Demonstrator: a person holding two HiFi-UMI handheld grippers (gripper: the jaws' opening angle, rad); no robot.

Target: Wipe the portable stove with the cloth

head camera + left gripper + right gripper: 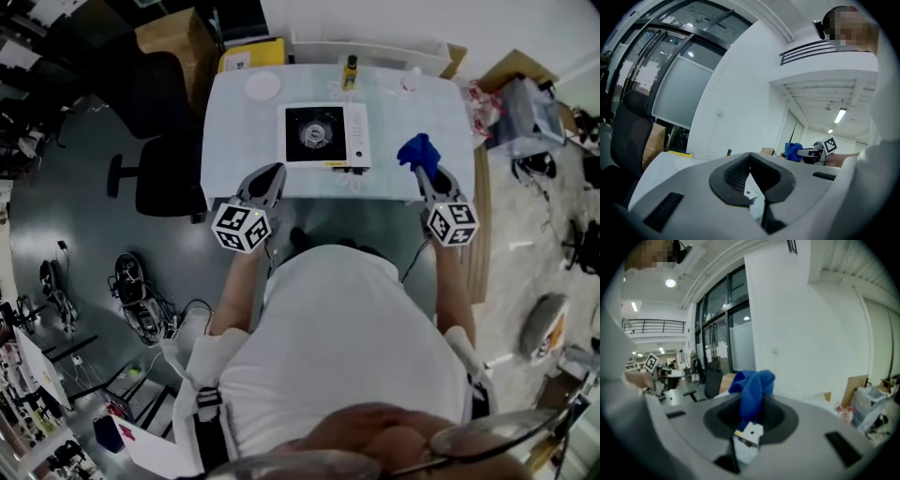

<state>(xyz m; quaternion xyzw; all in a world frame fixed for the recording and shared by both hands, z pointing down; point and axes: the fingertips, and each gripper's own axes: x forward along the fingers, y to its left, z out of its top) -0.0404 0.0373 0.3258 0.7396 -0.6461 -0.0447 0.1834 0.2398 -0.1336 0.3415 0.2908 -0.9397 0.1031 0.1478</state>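
Note:
The portable stove (326, 134), white with a black burner plate, sits in the middle of the pale table (234, 141). My right gripper (421, 165) is shut on the blue cloth (417, 150), held over the table's right front part, to the right of the stove. In the right gripper view the cloth (753, 390) bunches up out of the closed jaws. My left gripper (272, 175) hovers at the table's front edge, left of the stove, its jaws together with nothing in them. In the left gripper view the blue cloth (792, 150) shows far off.
A white round dish (263, 85), a yellow-capped bottle (350, 71) and a small clear container (410, 81) stand along the table's far side. A black office chair (159, 141) is to the left, a clutter of boxes and bags (516, 103) to the right.

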